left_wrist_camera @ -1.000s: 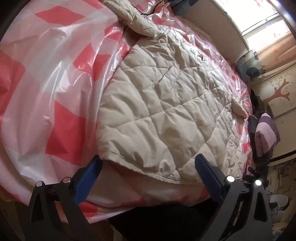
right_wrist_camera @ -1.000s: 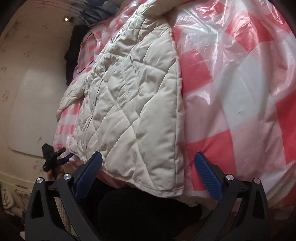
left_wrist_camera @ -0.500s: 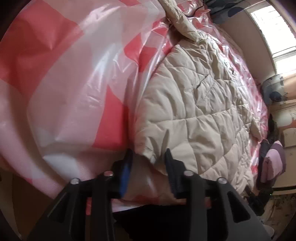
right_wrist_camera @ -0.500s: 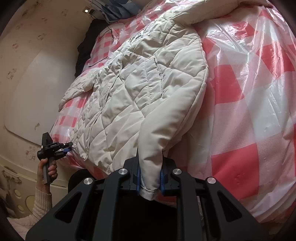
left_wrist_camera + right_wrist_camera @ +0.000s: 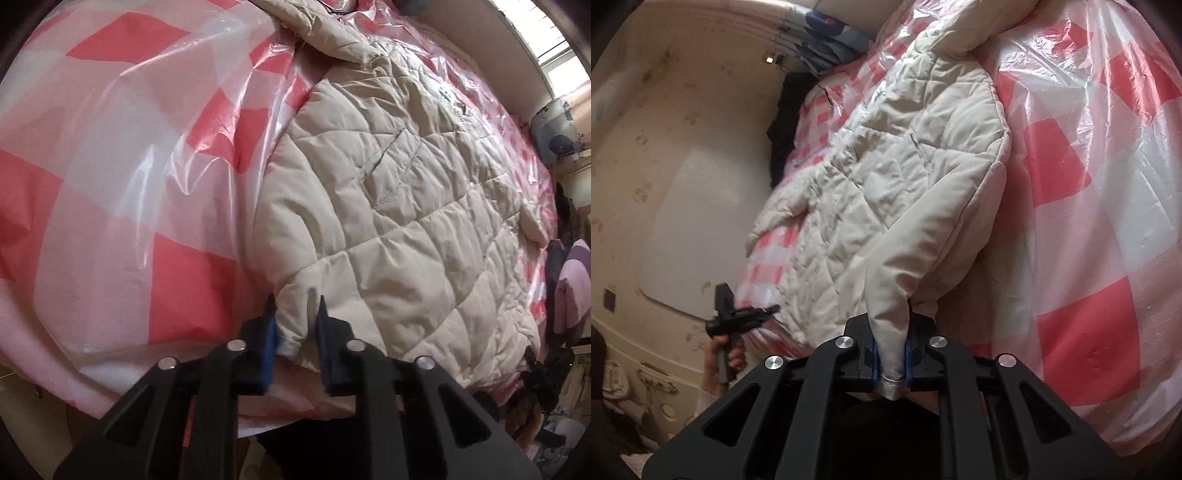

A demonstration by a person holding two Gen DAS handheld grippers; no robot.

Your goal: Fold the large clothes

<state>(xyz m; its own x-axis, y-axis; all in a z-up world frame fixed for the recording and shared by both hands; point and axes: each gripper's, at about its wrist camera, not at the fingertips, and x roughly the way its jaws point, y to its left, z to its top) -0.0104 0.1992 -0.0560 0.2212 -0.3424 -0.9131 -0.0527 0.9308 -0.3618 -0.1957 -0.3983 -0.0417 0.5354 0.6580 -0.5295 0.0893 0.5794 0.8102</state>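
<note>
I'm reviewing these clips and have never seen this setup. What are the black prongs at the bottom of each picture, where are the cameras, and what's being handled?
No robot here: a person holds a two-finger clamp tool in each hand, with a camera on each looking along its fingers. One picture comes from the left gripper, the other from the right gripper. A beige quilted coat lies on a bed covered with plastic over a pink checked sheet. Both grippers have just closed, each pinching a bottom corner of the coat.

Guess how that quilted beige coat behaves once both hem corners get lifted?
Likely floppy: the quilted coat already drapes into a limp cone at the right gripper. Probably light but bulky, given its puffy panels. It may slide easily on the glossy plastic sheet.
</note>
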